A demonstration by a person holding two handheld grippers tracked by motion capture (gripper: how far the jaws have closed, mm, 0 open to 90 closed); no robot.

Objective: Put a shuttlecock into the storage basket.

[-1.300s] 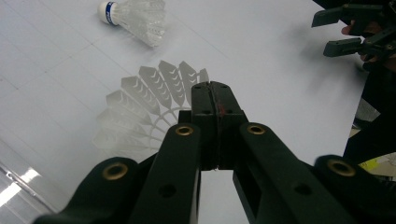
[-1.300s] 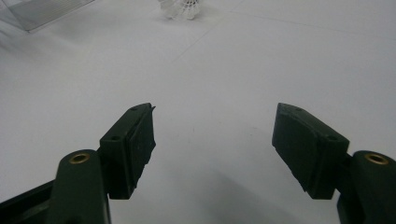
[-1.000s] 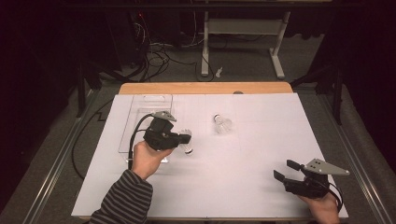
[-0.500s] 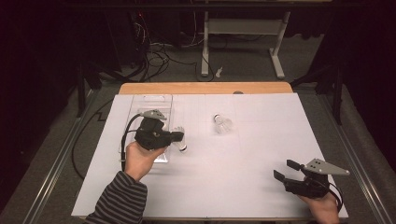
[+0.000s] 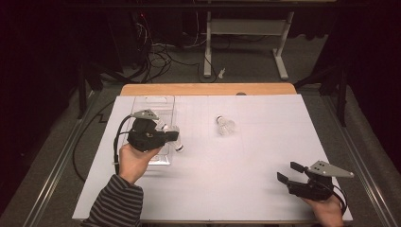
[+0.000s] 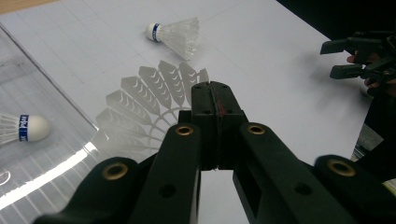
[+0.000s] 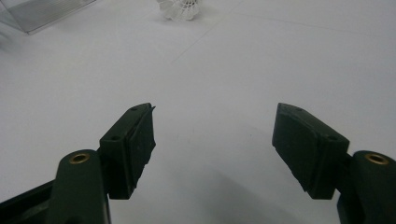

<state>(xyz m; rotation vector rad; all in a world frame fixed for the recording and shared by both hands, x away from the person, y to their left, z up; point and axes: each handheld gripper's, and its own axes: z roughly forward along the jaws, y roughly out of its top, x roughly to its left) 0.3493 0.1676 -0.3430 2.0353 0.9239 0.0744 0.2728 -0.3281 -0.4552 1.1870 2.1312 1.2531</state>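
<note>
Leftward drifts the left gripper (image 5: 176, 137) since a second ago, carrying its shuttlecock toward the tray. That white feathered shuttlecock (image 6: 144, 100) is pinched by its skirt between the tightly closed black jaws, hanging at the near right edge of the clear plastic rectangular tray (image 5: 142, 105). Inside the tray lies a second white shuttlecock with a blue band (image 6: 25, 128). Farther right on the white paper-covered table (image 5: 265, 142) rests another loose shuttlecock (image 5: 226, 125). Near right, the right gripper (image 5: 288, 172) hovers with jaws spread wide, holding nothing.
</note>
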